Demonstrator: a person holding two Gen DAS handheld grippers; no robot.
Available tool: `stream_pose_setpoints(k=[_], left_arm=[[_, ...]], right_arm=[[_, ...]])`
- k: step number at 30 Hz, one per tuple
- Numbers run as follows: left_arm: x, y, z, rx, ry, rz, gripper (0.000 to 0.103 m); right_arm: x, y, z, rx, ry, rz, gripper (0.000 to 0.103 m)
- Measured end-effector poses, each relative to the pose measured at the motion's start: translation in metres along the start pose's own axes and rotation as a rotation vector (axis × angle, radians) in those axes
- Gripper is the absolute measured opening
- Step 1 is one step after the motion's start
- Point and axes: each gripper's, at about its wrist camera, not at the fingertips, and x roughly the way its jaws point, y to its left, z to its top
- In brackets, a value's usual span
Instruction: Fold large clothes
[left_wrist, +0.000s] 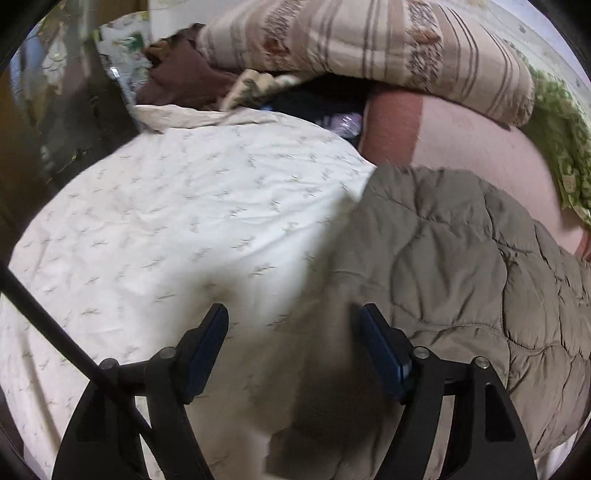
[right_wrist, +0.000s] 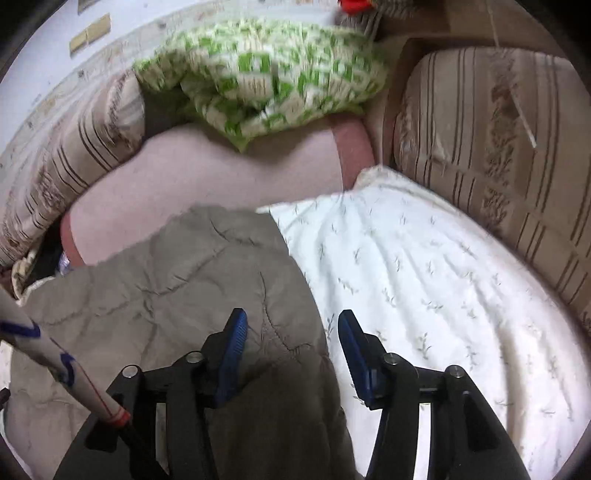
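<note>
An olive quilted jacket (left_wrist: 443, 251) lies spread on a bed, partly over a white sheet with a small sprig print (left_wrist: 166, 206). In the left wrist view my left gripper (left_wrist: 293, 310) hangs open just above the jacket's left edge, with one finger over the sheet and the other over the jacket. In the right wrist view the jacket (right_wrist: 166, 288) fills the lower left and the sheet (right_wrist: 424, 266) the right. My right gripper (right_wrist: 292, 315) is open over the jacket's right edge; fabric lies under the gap and the pads do not press on it.
A pink blanket (right_wrist: 207, 170) lies beyond the jacket. Striped cushions (left_wrist: 369, 48) (right_wrist: 498, 129) and a green-patterned pillow (right_wrist: 266, 74) ring the bed. Brown clothes (left_wrist: 177, 77) are heaped at the far side. A white rod with blue marks (right_wrist: 55, 354) crosses the lower left.
</note>
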Motion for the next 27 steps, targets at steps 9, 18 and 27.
stream_pose_setpoints(k=[9,18,27], left_arm=[[-0.066,0.009,-0.021,-0.026,-0.120,-0.010,0.074],[-0.010,-0.004,-0.059,0.052,0.066,0.034,0.075],[-0.039,-0.006,-0.062,0.066,0.005,0.041,0.075]], right_arm=[[-0.071,0.051,-0.032,-0.162,-0.080,0.031,0.069],[-0.032,0.089,-0.097,-0.253,0.116,0.000,0.077],[-0.065,0.084,-0.098,-0.202,0.063,0.050,0.078]])
